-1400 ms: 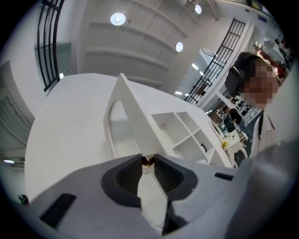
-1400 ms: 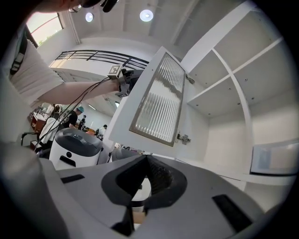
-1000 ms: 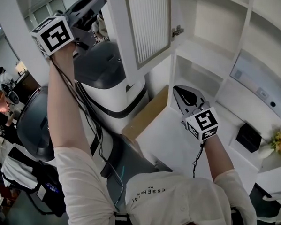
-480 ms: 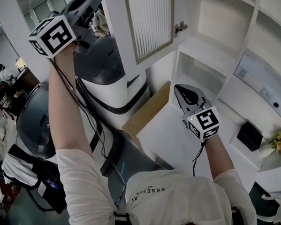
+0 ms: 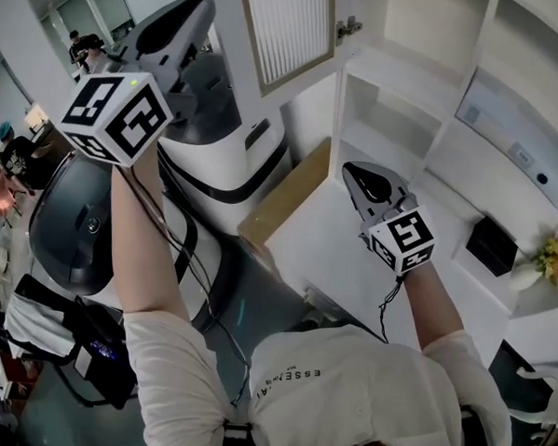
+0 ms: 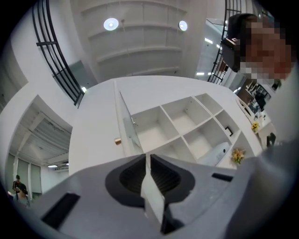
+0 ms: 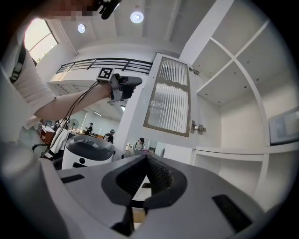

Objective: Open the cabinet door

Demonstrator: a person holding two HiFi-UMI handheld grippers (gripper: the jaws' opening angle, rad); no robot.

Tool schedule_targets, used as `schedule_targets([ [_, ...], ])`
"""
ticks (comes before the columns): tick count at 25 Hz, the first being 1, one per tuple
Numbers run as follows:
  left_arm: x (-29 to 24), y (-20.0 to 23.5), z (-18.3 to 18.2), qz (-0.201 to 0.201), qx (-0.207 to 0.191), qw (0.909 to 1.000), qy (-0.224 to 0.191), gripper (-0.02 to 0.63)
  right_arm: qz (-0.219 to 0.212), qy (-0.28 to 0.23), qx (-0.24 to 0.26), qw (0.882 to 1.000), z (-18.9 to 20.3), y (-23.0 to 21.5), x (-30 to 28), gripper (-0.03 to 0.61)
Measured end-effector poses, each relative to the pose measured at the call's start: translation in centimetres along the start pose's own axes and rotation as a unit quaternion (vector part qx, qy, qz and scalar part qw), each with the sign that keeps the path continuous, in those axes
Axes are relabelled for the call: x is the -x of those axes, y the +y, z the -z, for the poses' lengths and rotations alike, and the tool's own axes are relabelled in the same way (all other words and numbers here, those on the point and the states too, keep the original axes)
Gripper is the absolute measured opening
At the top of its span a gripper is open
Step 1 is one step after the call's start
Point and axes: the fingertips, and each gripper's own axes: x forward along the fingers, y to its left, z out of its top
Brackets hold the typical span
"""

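Note:
The white cabinet door point(image 5: 292, 30) with its ribbed glass panel stands swung open, hanging on a hinge point(image 5: 348, 25) at its right. In the left gripper view the door's edge point(image 6: 127, 128) and small brass knob point(image 6: 117, 140) lie well ahead of the jaws. My left gripper point(image 5: 193, 7) is raised left of the door and clear of it. Its jaws point(image 6: 145, 156) have just been closing, to a narrow slit with nothing between them. My right gripper point(image 5: 351, 174) hovers low over the white counter, its tips point(image 7: 147, 158) meeting and empty, and it sees the open door point(image 7: 170, 95).
A grey-and-white domed machine point(image 5: 219, 146) stands below the door beside a cardboard box point(image 5: 288, 208). Open white shelf compartments point(image 5: 412, 89) fill the right. On the counter point(image 5: 328, 261) sit a black box point(image 5: 492, 245) and flowers point(image 5: 553, 251). People stand far off at left.
My left gripper has dropped down and drawn back from the door's upper edge. The door stays open. My right gripper has shifted only slightly.

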Motion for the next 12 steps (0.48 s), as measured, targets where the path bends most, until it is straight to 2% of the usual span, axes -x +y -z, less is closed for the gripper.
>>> schedule_targets([
  [6, 0.3, -7.6, 5.1, 0.035, -0.022, 0.9986, 0.033, 0.005, 0.024, 0.012, -0.012, 1.0, 1.1, -0.1, 3.0, 0.014],
  [12, -0.3, -14.7, 9.6, 0.093, 0.036, 0.9944, 0.033, 0.003, 0.06, 0.02, -0.02, 0.998, 2.1, -1.7, 5.7, 0.014],
])
